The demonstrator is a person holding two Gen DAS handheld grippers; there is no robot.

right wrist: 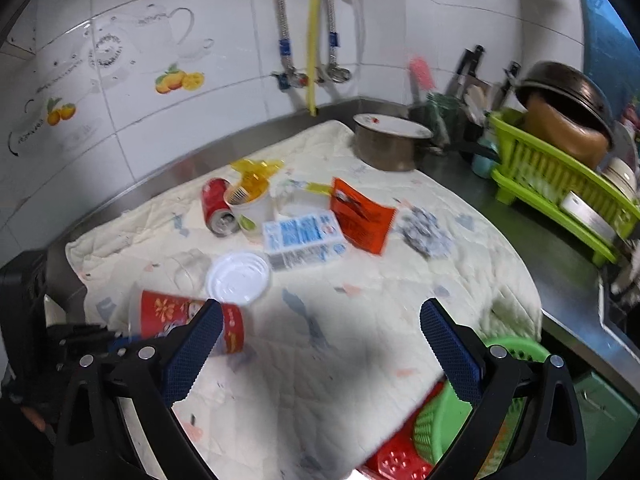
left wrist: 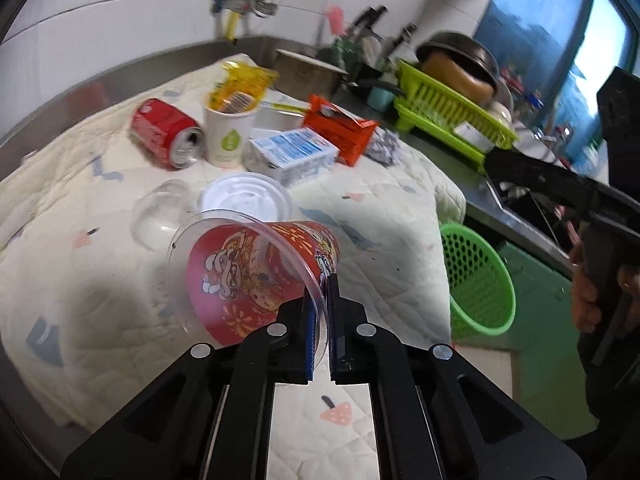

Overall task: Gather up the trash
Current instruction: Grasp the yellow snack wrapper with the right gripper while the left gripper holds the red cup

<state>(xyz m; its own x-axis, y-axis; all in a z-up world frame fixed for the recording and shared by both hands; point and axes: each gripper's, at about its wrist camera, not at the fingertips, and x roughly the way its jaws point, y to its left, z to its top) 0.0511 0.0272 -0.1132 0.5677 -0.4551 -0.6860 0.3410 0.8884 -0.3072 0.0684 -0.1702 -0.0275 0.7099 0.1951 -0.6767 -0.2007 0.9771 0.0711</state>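
Red cup (left wrist: 260,276) rim sits clamped in your left tongs (left wrist: 320,320) up close, while your right tongs (right wrist: 320,344) gape apart, showing only its side.

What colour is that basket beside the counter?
Green basket, with a perforated wall; clearest in the left wrist view.

My clear glossy plastic cup with red printed sleeve (left wrist: 256,276) lies on matt quilted cream cloth (left wrist: 380,216); at eleven o'clock, a shiny red metal can (left wrist: 166,132).
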